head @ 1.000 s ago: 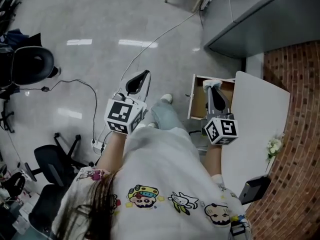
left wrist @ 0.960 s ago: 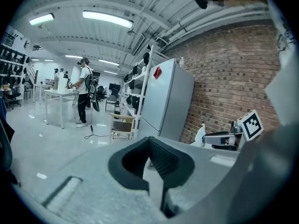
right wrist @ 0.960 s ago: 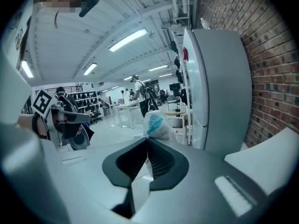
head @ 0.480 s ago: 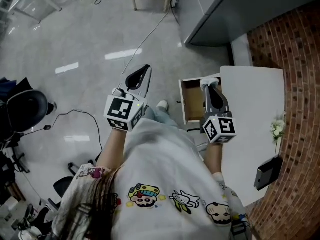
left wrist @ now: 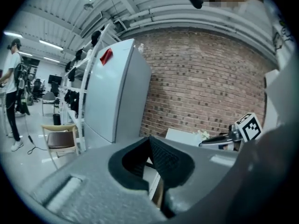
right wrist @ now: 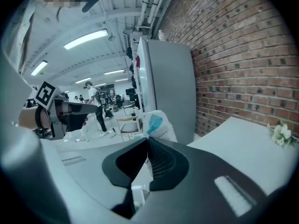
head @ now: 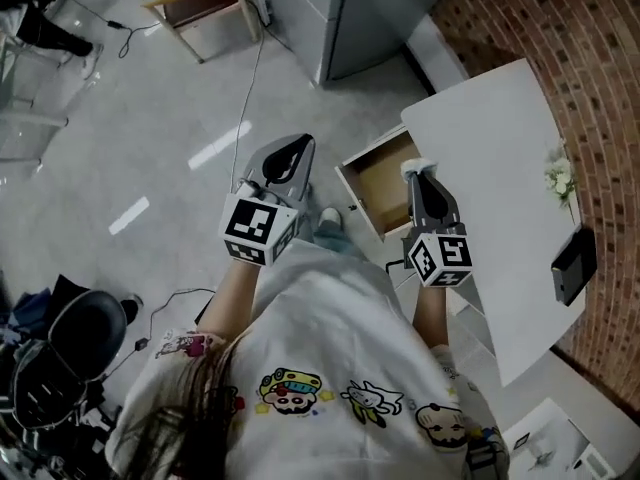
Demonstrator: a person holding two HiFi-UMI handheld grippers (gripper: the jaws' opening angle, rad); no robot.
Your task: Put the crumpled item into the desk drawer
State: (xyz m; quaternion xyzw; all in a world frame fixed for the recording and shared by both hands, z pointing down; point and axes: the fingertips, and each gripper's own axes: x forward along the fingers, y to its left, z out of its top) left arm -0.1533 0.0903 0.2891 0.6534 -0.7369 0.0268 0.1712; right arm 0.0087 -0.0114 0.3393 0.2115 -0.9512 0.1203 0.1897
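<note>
My right gripper point(head: 419, 171) is shut on the crumpled item point(head: 417, 167), a white wad with a teal patch point(right wrist: 156, 123) that sticks out past the closed jaws. It hangs over the right end of the open desk drawer point(head: 378, 181), whose brown inside shows beside the white desk point(head: 500, 148). My left gripper point(head: 287, 155) is held out to the drawer's left above the floor, shut with nothing in it. The left gripper view shows the closed jaws of my left gripper point(left wrist: 149, 140) with my right gripper point(left wrist: 232, 135) beyond them.
A grey fridge point(head: 345, 8) stands past the desk against the brick wall point(head: 560, 38). A small flower bunch point(head: 558, 180) and a black device point(head: 573, 265) lie on the desk. A wooden chair point(head: 200, 3) and black office chairs point(head: 70, 338) stand on the floor.
The head view has swung, so desk and drawer now lie tilted up to the right. Both grippers keep their places relative to the person; the right one still holds the item.
</note>
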